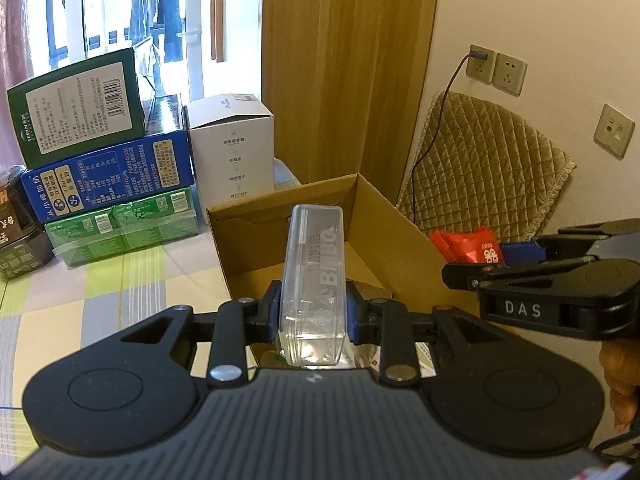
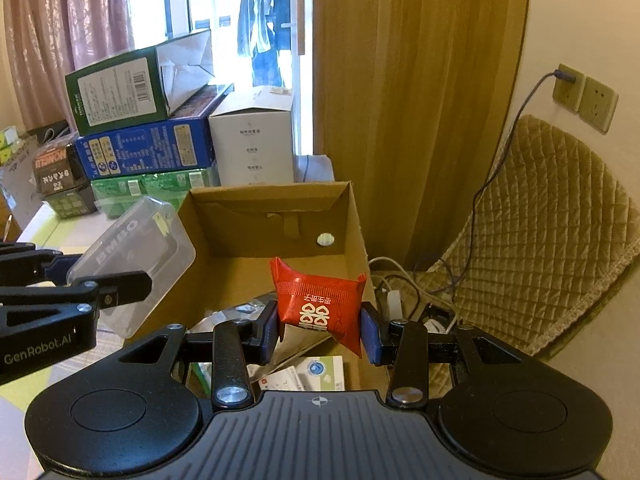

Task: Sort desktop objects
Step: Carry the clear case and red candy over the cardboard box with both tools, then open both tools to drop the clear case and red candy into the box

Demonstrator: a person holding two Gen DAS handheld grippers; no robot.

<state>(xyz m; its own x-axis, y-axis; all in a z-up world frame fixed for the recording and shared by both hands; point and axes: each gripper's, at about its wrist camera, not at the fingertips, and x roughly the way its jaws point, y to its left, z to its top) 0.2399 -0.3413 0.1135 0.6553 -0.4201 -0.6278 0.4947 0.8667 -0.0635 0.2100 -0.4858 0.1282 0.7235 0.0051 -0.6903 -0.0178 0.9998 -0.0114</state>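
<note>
Case: clear hard plastic case [image 1: 313, 280], rectangular with rounded corners, raised lettering partly legible; held up over the near left edge of the box, also seen from the right wrist view [image 2: 134, 258].
Packet: red glossy foil packet [image 2: 320, 306], pillow-shaped with crimped ends, white print; held above the box's right side, also seen from the left wrist view [image 1: 470, 248].
Box: open brown corrugated cardboard box [image 2: 356, 220] on the table, flaps folded in; a round silver disc on its back wall.
Box contents: foil and printed cards at the near end, mostly hidden behind the grippers; cannot tell what they are.
Table: striped cloth in green, white and grey [image 1: 100, 276].
Stack: 3 printed cartons [image 1: 108, 168], green, blue, green, piled left of the box; a white carton [image 1: 232, 152] beside them.
Cut off: dark items at the far left edge, too little visible to identify.
Left gripper [image 1: 313, 312]: blue pads pressed on both long sides of the case, jaws narrowed to its width.
Right gripper [image 2: 320, 330]: pads clamped on both edges of the packet, jaws moderately apart.
</note>
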